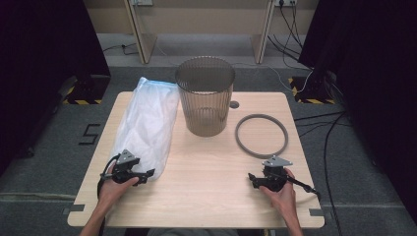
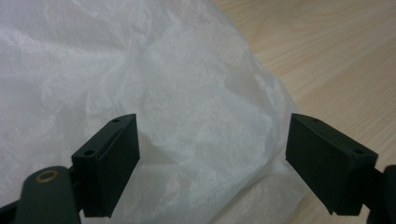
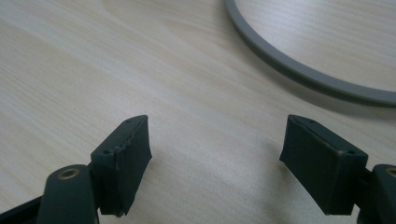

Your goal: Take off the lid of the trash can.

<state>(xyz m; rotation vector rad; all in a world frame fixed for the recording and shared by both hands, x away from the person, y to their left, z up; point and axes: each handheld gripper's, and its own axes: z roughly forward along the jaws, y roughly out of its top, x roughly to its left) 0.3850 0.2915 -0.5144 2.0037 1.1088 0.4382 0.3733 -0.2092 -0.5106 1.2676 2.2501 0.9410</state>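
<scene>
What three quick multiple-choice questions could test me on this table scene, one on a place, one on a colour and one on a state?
1. Where does the grey flat ring lie on the light wooden table?
A. Inside the bin
B. On the table to the right of the bin
C. Under the bag

2. What colour is the crinkled plastic bag?
A. Black
B. Red
C. White

3. How do the jaws of the left gripper stand?
A. Apart, with the bag's end between them
B. Clamped on the ring
C. Shut on nothing

Answers: 1 B, in the high view the ring lies flat beside the brown ribbed wastebasket. 2 C, the bag is white in the high view and the left gripper view. 3 A, the left gripper view shows a wide gap over the bag.
</scene>
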